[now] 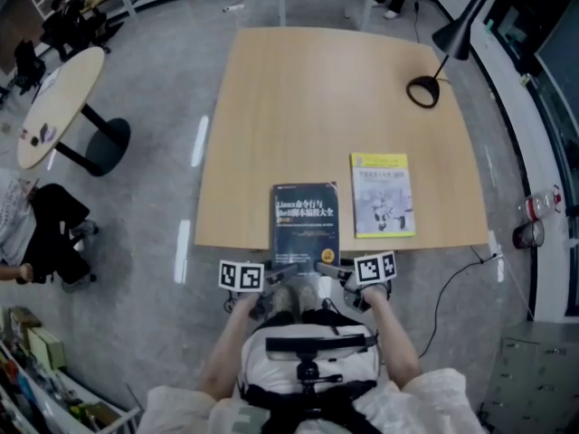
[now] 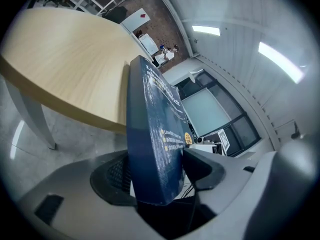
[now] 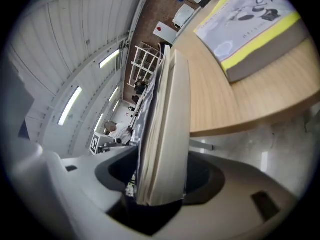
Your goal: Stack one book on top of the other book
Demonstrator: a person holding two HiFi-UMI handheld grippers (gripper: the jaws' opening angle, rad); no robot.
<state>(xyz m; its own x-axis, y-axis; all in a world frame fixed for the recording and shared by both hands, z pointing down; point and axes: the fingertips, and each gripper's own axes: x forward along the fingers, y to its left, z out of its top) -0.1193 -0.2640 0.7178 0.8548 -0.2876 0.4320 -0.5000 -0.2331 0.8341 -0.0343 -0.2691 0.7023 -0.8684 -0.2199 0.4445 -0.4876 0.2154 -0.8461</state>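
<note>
A thick dark blue paperback book with pale lettering (image 1: 305, 220) lies at the lower middle of the head view. Its far part rests on the pale wooden table (image 1: 317, 98) and its near end juts out past the table's near edge towards the person. Both tools meet it there. The left gripper (image 1: 279, 272), just below the book's lower left corner, is clamped on that corner; in the left gripper view the book rises out of the jaws at the centre of the frame, its blue cover and spine filling the gap, with the tabletop spreading to the upper left. The right gripper (image 1: 336, 269), just below the book's lower right corner, likewise grips the book; in the right gripper view the cream page edges stand between its jaws at the middle of the frame. A second book with a white and yellow cover (image 1: 382, 195) lies flat on the table to the right of the blue one, near it but not touching, close to the near edge. A black desk lamp (image 1: 448, 48) stands at the table's upper right corner.
</note>
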